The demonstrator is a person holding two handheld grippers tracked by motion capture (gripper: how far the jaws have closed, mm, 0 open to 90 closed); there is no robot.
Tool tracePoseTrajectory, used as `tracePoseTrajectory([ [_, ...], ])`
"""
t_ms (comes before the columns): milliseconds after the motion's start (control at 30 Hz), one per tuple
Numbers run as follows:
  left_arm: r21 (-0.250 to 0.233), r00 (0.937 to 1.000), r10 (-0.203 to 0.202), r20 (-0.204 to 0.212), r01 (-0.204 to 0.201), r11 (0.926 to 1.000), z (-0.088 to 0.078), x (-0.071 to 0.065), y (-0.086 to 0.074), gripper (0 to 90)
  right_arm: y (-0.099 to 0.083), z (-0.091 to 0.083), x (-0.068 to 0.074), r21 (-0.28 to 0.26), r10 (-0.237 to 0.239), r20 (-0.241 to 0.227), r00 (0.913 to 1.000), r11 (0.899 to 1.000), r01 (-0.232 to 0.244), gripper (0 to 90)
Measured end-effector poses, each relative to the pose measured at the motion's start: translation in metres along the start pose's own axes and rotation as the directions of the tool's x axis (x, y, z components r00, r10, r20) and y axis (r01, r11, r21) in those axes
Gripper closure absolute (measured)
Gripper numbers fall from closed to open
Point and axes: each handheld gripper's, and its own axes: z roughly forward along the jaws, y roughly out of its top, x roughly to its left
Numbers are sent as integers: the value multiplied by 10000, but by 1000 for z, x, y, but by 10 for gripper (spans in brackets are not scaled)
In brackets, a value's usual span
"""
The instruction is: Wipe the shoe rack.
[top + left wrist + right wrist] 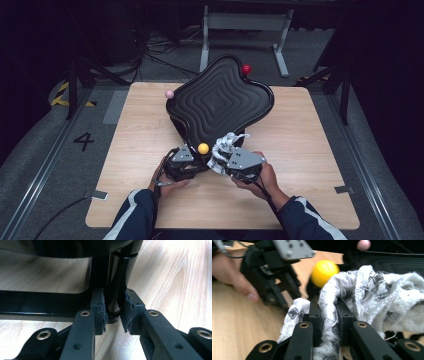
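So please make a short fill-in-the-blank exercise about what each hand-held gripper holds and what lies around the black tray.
1. The right hand-held gripper is shut on a white ____ with grey print.
2. The left hand-held gripper clamps a black ____ under the black tray.
3. The ball between the two grippers is ____.
4. The ball at the tray's far edge is ____.

Missing words: cloth; post; yellow; red

Glossy black wavy-edged tray [220, 100], concentric ridges across its top. Three small balls at the tray's rim: pale pink ball [169, 94], red ball [246, 69], yellow ball [203, 148]. White lacy cloth [223, 148] with grey-black mottled pattern beside the yellow ball. Light wood-grain tabletop [310, 150] under the tray.
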Motion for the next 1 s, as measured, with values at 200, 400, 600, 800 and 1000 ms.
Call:
tracePoseTrajectory([
  [200,-2,10000,20,-8,-20,10000,0,0,0,730,2,12,15,128,-357,-286,9990,9993,360,784],
  [400,0,10000,76,-23,-76,10000,0,0,0,731,-1,6,6,70,-230,-127,9997,9997,231,789],
  [600,9,10000,63,-21,-63,10000,0,0,0,732,-8,-16,-19,-112,154,702,9974,9998,-146,790],
  [800,24,10000,81,2,-81,10000,0,0,0,732,-20,-44,-64,-226,1062,1685,9800,9943,-1039,789],
  [1000,16,10000,92,14,-92,10000,0,1,0,732,-30,-62,-95,-435,1730,2303,9576,9849,-1675,789],
])
